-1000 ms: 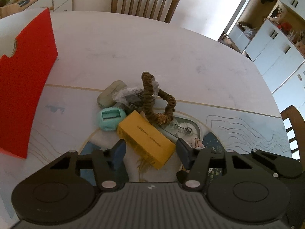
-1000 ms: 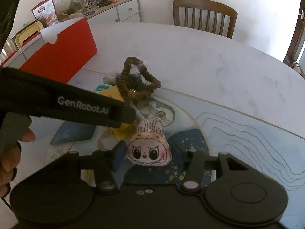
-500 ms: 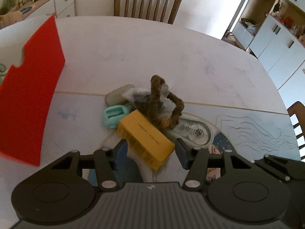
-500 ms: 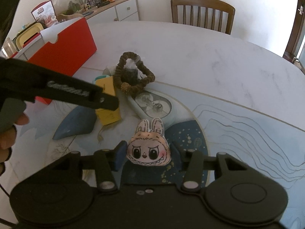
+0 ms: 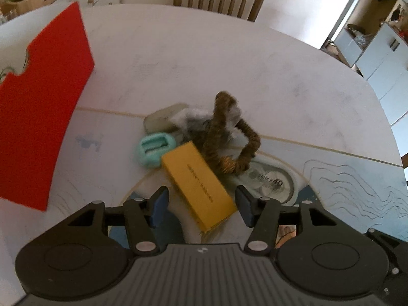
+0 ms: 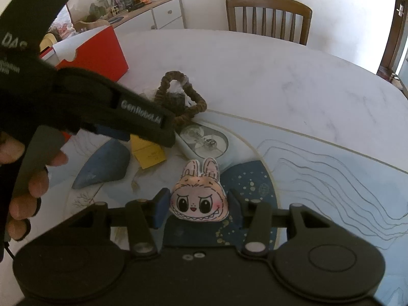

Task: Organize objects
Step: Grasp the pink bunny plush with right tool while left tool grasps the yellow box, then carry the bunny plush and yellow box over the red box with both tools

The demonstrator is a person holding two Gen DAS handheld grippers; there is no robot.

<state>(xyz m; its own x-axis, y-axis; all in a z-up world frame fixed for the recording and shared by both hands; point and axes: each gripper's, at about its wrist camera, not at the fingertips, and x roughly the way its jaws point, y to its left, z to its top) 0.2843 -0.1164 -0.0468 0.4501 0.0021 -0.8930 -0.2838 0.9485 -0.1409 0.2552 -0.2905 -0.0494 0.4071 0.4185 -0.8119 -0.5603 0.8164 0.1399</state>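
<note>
Since a moment ago the left tongs (image 5: 201, 204) shifted closer over the yellow box (image 5: 197, 187), fingers apart, box between them untouched. Right tongs (image 6: 196, 205) sit clenched on the bunny plush (image 6: 197, 199) on the worktop (image 6: 280, 81).

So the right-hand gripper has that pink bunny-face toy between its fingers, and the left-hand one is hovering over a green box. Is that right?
Not quite. The box under the left gripper is yellow, not green; the left wrist view shows it lying between the open fingers. The only greenish thing is a small mint object beside it. The rest holds: the bunny toy sits between the right gripper's fingers.
</note>
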